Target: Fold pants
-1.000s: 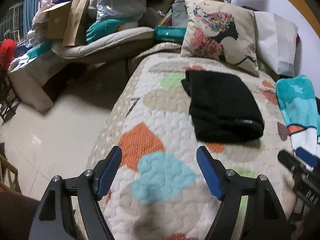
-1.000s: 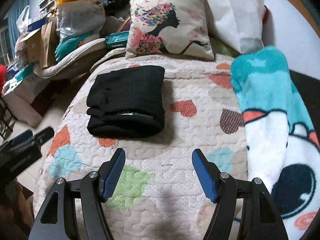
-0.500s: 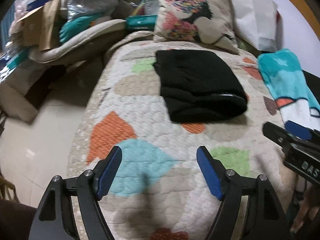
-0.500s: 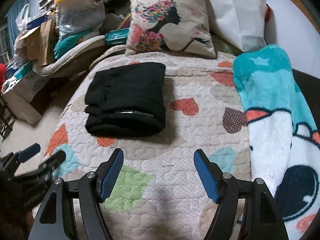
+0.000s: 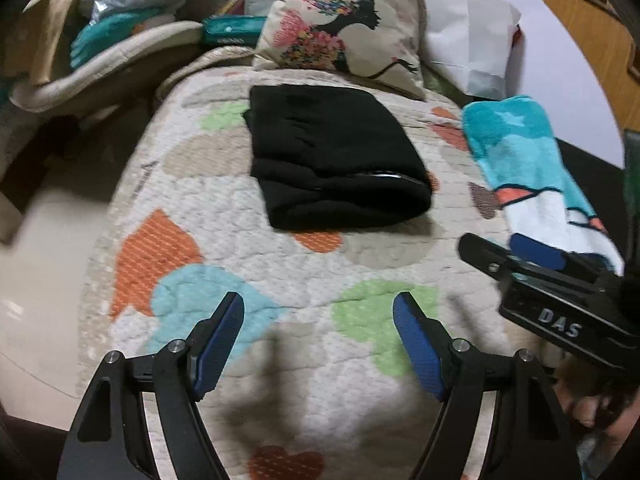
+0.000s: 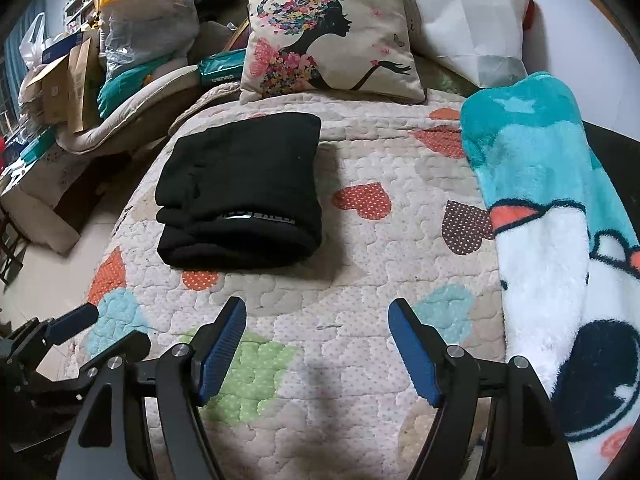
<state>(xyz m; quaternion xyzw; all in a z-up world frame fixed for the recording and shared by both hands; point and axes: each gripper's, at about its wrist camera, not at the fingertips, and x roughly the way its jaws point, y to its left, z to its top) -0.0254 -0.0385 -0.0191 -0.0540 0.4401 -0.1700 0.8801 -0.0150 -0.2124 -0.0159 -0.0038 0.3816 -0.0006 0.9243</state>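
Black pants (image 5: 332, 156) (image 6: 244, 188) lie folded into a thick rectangle on the heart-patterned quilt (image 5: 280, 272) (image 6: 372, 264), a pale label strip along the near fold. My left gripper (image 5: 319, 312) hangs open over the quilt's near end, well short of the pants, nothing between its blue pads. My right gripper (image 6: 317, 316) is open too, empty, nearer than the pants and to their right. Each gripper shows in the other's view: the right one (image 5: 516, 252) at the right edge, the left one (image 6: 104, 330) at the lower left.
A printed cushion (image 6: 328, 40) and a white pillow (image 6: 468, 12) sit at the quilt's far end. A teal and white fleece blanket (image 6: 552, 220) runs along the right side. Boxes, bags and a padded seat (image 6: 132, 92) crowd the far left; tiled floor (image 5: 44, 272) lies left of the bed.
The left wrist view swung right, bringing the pants from right of centre to the middle and the right gripper further into frame. The right view barely shifted; its jaws widened slightly.
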